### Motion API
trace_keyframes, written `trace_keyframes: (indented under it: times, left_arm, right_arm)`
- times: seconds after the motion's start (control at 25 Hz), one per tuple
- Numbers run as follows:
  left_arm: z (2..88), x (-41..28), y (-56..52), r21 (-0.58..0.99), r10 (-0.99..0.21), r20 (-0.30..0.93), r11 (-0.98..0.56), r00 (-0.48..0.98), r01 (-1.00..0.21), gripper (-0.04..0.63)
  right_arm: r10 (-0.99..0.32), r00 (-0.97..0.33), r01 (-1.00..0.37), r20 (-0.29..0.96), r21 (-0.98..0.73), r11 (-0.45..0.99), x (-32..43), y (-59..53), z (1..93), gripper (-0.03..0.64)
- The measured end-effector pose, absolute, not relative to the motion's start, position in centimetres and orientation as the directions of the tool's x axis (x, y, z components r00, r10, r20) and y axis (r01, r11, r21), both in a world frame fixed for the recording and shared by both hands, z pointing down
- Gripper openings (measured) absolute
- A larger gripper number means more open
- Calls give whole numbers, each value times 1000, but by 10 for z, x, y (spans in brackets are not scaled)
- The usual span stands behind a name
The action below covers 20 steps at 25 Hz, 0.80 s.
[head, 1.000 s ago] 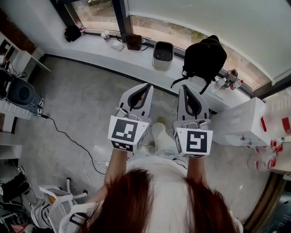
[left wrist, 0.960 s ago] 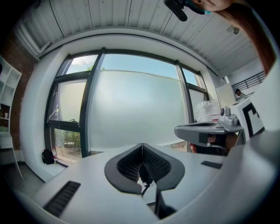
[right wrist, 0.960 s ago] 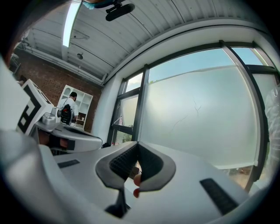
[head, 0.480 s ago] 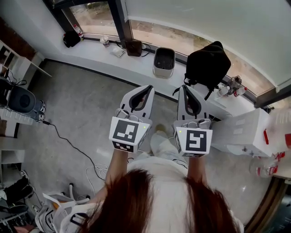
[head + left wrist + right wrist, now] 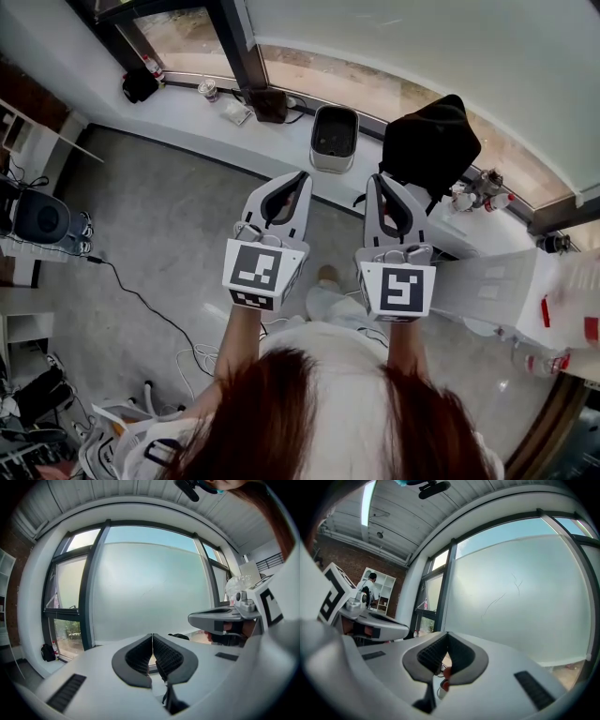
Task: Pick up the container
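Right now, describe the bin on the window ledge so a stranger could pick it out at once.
Find the long white window ledge in the head view. Midway along it, just left of the black backpack, stands the bin. It alone is a pale, rounded-square tub with an open top and a dark inside.

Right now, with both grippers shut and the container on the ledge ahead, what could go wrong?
Both the left gripper and right gripper are shut and empty; unopened, they would likely shove the grey square open-topped container along the white ledge. The black backpack sits close beside it, so the right gripper might snag a strap.
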<state>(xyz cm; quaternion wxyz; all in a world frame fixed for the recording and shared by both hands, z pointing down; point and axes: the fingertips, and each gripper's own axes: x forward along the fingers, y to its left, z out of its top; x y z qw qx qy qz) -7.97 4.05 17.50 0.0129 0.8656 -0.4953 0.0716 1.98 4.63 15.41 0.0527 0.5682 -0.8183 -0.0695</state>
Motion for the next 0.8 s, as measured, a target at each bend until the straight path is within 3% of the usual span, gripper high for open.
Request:
trace_keyframes:
  times: [0.8]
  left_arm:
    - [234, -67, -66, -19, -902, 135, -415, 409, -909, 17]
  right_arm:
    - [-925, -377, -910, 39, 170, 378, 57, -67, 211, 24]
